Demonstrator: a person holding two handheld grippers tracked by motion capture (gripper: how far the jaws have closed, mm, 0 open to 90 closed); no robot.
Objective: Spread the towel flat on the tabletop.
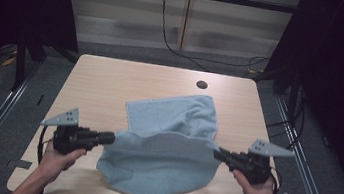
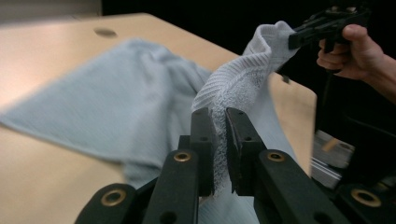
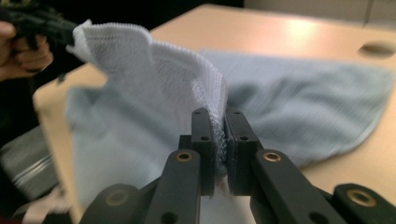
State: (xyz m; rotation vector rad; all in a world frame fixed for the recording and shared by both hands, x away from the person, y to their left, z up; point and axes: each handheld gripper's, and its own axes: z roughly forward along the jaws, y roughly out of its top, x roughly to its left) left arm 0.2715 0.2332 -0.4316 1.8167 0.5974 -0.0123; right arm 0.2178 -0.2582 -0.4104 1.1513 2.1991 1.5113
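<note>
A pale blue towel [image 1: 163,146] lies on the wooden table [image 1: 102,77], its near part lifted and stretched between both hands. My left gripper [image 1: 112,138] pinches the towel's left corner; in the left gripper view the ribbed hem [image 2: 233,88] is clamped between the black jaws of that gripper [image 2: 219,116]. My right gripper [image 1: 216,153] holds the right corner, and the right gripper view has the towel edge [image 3: 205,88] squeezed in the jaws of that gripper [image 3: 219,114]. The far part of the towel [image 1: 178,113] still rests crumpled on the table.
A round cable hole [image 1: 202,85] sits in the table near its far edge. Metal rails [image 1: 2,105] run along the floor on both sides. A dark cable [image 1: 176,47] hangs behind the table. Bare tabletop surrounds the towel on the left and far side.
</note>
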